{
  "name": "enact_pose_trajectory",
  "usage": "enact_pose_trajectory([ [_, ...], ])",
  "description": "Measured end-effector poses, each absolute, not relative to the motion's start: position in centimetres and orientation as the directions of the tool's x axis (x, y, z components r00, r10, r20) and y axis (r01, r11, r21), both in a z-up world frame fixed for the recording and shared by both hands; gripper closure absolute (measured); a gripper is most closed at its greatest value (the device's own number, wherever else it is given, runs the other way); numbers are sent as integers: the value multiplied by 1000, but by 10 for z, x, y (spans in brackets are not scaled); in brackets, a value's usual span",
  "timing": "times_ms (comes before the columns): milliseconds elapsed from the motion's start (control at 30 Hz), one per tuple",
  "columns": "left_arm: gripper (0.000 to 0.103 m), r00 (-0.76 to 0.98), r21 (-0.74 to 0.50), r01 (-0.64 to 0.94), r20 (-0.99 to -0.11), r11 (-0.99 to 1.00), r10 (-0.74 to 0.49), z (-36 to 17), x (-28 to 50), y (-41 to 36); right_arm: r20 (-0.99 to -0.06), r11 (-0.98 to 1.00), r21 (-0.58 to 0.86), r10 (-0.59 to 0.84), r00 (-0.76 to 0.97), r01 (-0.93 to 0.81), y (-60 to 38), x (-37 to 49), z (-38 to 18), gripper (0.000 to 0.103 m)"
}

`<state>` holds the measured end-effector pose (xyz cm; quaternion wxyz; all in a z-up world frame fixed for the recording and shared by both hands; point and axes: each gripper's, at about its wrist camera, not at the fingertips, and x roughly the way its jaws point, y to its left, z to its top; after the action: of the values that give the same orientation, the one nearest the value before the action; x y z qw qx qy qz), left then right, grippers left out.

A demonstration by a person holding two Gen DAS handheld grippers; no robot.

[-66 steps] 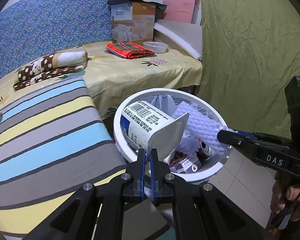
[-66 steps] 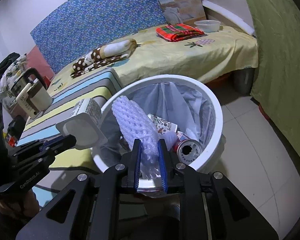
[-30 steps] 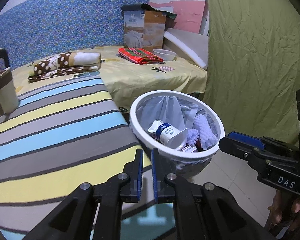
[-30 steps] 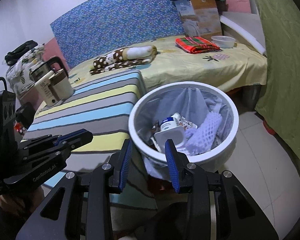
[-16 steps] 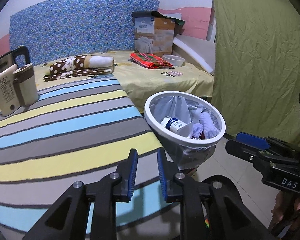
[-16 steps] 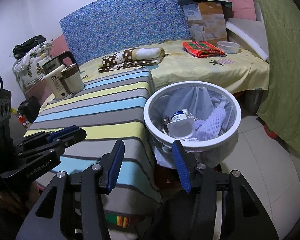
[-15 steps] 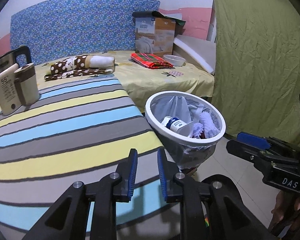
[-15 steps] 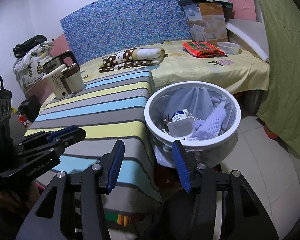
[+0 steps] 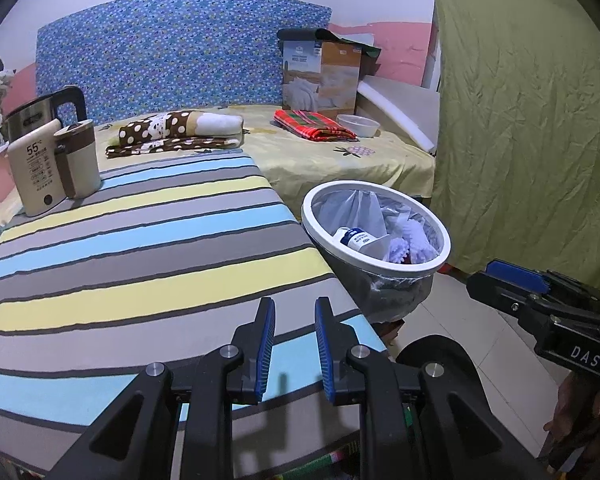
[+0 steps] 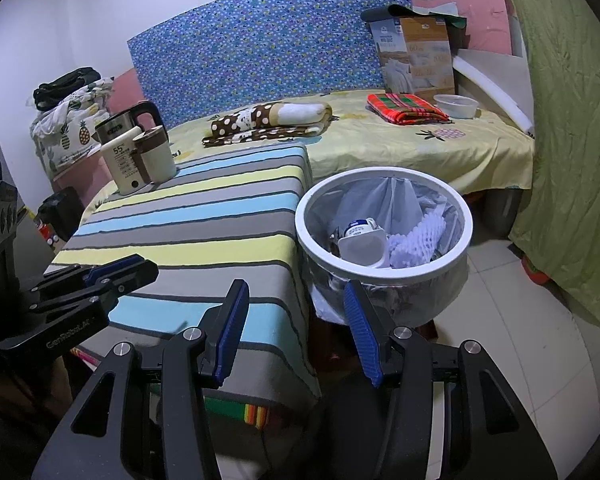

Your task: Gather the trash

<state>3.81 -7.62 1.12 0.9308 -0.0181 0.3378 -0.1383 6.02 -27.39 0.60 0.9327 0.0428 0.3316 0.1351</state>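
Observation:
A white round trash bin (image 9: 374,268) (image 10: 312,244) with a clear liner stands on the floor beside the striped table (image 9: 132,248) (image 10: 196,216). Inside lie a white yogurt cup (image 9: 358,239) (image 10: 362,242) with a blue label and a white foam net (image 9: 414,242) (image 10: 412,242). My left gripper (image 9: 295,312) hovers open over the table's near edge, nothing between its blue pads. My right gripper (image 10: 296,300) is open and empty, just short of the bin's rim. Each gripper shows in the other's view: the right one (image 9: 512,280) and the left one (image 10: 116,270).
A beige kettle set (image 9: 54,160) (image 10: 140,156) stands at the table's far left. Behind is a bed (image 9: 340,156) with folded cloths, a red plaid cloth (image 10: 406,108), a bowl and a box. A green curtain (image 9: 520,120) hangs on the right over tiled floor (image 10: 520,320).
Both grippers have let go of the cup and foam net, which now lie in the bin. Both have drawn back from the bin and opened wider.

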Motion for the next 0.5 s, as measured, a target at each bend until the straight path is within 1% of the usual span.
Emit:
enact_pose_trajectory([
  [500, 83, 741, -118, 239, -619, 964, -259, 12, 33, -79, -598, 959, 167, 283, 750, -229, -271, 54, 7, 51],
])
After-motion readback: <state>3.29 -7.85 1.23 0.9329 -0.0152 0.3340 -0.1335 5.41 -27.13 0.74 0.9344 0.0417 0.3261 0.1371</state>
